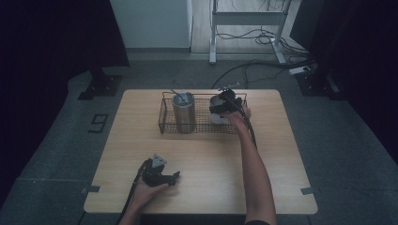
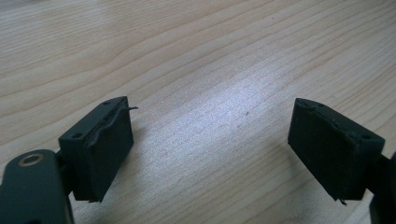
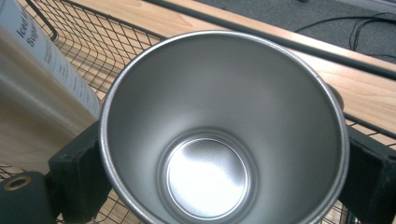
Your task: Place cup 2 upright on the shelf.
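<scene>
A black wire basket [image 1: 164,115] stands at the back of the wooden table [image 1: 211,159]. In its left half a tall steel tumbler [image 1: 183,112] stands upright. At the basket's right end is a shorter steel cup [image 1: 216,116], empty inside [image 3: 219,116], and my right gripper [image 1: 224,105] is shut on it, one jaw against each side of its outer wall [image 3: 224,175]. The tumbler [image 3: 37,70] shows just beside the cup, over the basket mesh [image 3: 107,42]. My left gripper [image 1: 171,178] rests near the table's front edge, its jaws [image 2: 210,140] apart over bare wood with nothing between them.
Beyond the table's far edge lie grey floor, black cables [image 1: 263,37] and a white frame leg [image 1: 212,33]. Dark curtains flank both sides. Bare wood [image 2: 187,46] surrounds the left gripper, and the table's middle holds nothing but the person's right forearm [image 1: 251,159].
</scene>
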A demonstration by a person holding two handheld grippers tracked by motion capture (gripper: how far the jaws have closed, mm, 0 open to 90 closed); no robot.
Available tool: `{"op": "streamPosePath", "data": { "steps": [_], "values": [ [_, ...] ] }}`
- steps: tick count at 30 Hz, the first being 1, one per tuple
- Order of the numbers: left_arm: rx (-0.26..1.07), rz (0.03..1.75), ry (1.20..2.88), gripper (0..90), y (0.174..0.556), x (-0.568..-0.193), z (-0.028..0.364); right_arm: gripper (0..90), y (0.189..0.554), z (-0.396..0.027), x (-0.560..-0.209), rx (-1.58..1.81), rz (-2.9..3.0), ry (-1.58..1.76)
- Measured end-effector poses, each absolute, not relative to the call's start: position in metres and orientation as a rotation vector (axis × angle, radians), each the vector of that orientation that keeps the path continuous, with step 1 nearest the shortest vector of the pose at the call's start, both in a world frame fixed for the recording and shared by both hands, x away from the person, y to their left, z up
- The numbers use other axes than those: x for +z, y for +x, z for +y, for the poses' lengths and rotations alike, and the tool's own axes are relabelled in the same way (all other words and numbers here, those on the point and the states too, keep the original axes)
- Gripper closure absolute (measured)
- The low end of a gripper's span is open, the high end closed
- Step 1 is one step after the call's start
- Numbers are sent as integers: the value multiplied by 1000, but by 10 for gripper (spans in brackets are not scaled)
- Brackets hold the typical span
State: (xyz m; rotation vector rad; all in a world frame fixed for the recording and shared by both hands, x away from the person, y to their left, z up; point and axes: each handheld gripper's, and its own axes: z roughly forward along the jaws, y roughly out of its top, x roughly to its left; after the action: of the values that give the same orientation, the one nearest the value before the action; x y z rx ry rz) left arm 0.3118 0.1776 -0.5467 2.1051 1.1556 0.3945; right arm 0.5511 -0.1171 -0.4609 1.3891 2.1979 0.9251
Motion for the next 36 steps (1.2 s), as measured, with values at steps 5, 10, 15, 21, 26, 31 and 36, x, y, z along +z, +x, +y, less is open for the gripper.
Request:
{"op": "streamPosePath", "data": {
  "steps": [5, 10, 15, 21, 26, 31, 36],
  "values": [
    [395, 1155, 2106, 140, 312, -547, 178, 69, 552, -117, -467, 898, 2215, 1389],
    [399, 1154, 2111, 140, 312, -547, 177, 69, 554, -118, -471, 889, 2217, 1404],
    [400, 1153, 2113, 140, 312, -547, 177, 69, 554, -120, -474, 884, 2218, 1410],
    [401, 1152, 2114, 140, 312, -547, 177, 66, 553, -120, -474, 865, 2225, 1424],
    [398, 1150, 2116, 140, 311, -547, 176, 56, 550, -118, -474, 835, 2217, 1420],
    [392, 1146, 2118, 140, 311, -546, 176, 46, 550, -118, -473, 840, 2219, 1428],
    [391, 1147, 2118, 140, 311, -546, 176, 22, 548, -121, -466, 915, 2170, 1441]
  ]
}}
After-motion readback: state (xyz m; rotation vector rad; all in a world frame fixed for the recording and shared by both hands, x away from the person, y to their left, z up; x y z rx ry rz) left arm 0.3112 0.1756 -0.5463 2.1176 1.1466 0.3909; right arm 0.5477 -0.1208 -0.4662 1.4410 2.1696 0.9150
